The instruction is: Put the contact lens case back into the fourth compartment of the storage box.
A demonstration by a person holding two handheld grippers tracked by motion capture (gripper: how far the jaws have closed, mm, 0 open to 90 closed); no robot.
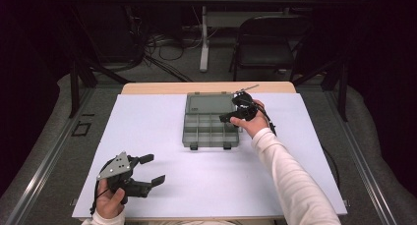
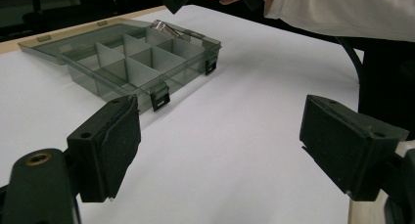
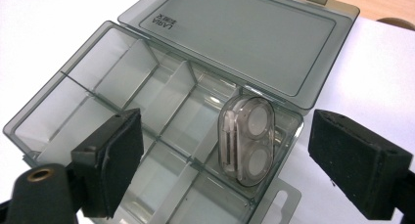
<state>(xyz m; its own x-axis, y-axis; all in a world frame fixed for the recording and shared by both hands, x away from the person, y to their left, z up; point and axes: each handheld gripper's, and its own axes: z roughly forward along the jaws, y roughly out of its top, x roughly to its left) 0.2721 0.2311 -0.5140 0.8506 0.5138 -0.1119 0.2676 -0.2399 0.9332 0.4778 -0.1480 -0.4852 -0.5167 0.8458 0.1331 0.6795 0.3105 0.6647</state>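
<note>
My right gripper (image 3: 215, 160) hangs over the organizer box (image 3: 98, 87), jaws wide, gripping nothing. The clear two-disc case (image 3: 247, 141) leans in a corner compartment beside the lid hinge, its lower end hidden. My left gripper (image 2: 215, 150), well short of the box, gapes empty.

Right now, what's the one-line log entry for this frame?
right gripper: open above organizer box | small clear case: in corner compartment, unheld | lid: open | left gripper: open, nothing between its fingers
</note>
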